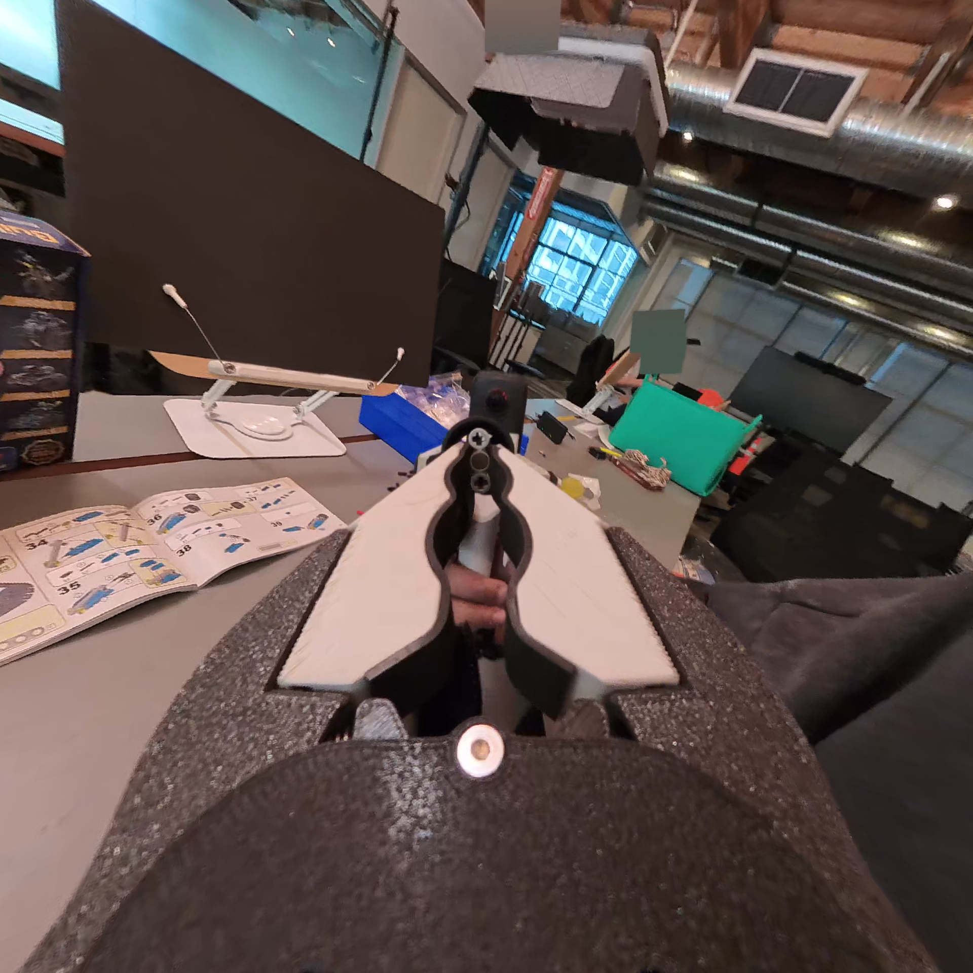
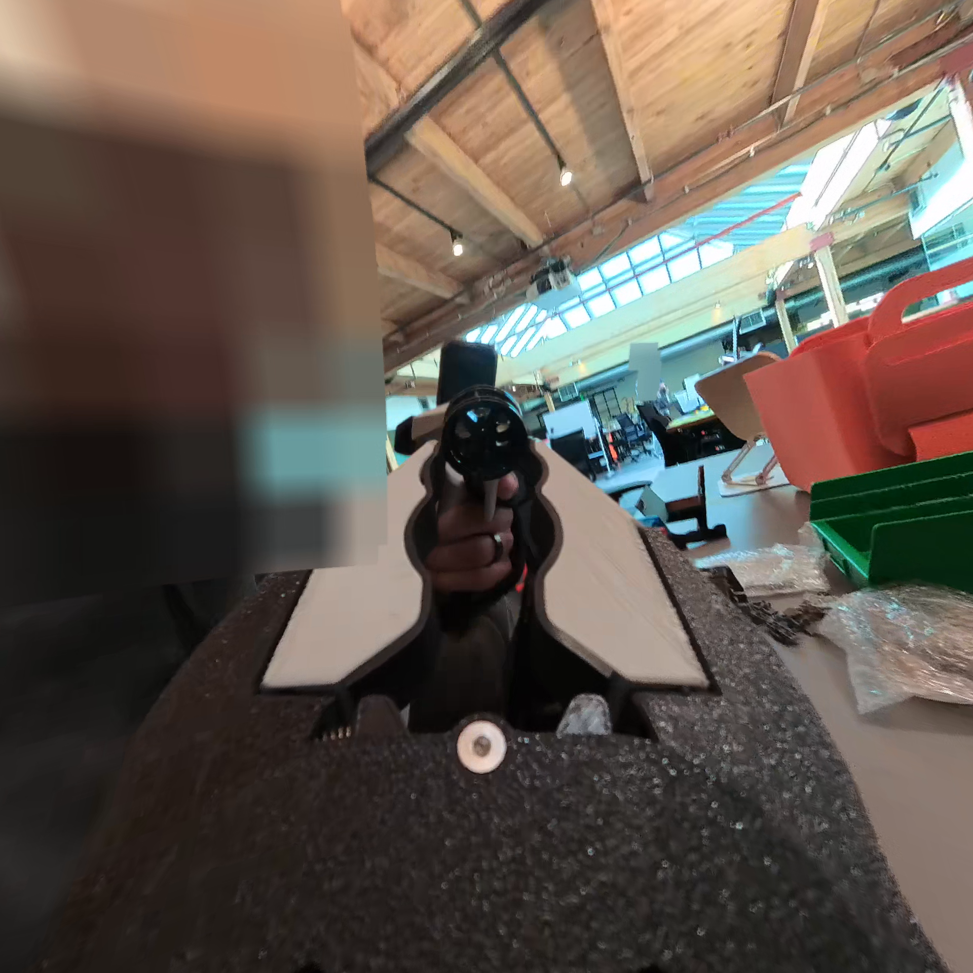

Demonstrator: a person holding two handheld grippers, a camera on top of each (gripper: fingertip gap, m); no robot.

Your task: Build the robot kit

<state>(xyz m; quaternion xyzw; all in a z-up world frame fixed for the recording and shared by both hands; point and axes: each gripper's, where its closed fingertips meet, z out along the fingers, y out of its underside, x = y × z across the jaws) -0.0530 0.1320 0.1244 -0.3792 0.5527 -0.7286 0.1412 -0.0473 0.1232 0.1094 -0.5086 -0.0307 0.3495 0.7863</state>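
Note:
My left gripper [image 1: 479, 459] is shut on a small grey toy beam [image 1: 479, 462] with a row of holes, held upright between the white fingers [image 1: 400, 568]. Right behind the beam is a black wheel rim [image 1: 459, 433], with the right gripper's camera [image 1: 495, 399] and a hand [image 1: 478, 597] beyond. In the right wrist view, my right gripper [image 2: 479, 447] is shut on the black spoked wheel [image 2: 478, 433]. The left gripper's camera [image 2: 466, 368] and a hand with a ring [image 2: 471, 550] face it. The two grippers meet tip to tip above the table.
An open instruction booklet [image 1: 158, 537], a dark toy box [image 1: 37, 342], a white stand [image 1: 258, 421] and a blue bin [image 1: 400, 421] sit on the grey table. A green bin [image 2: 895, 526], plastic bags [image 2: 905, 642] and orange totes [image 2: 842, 410] lie to the right.

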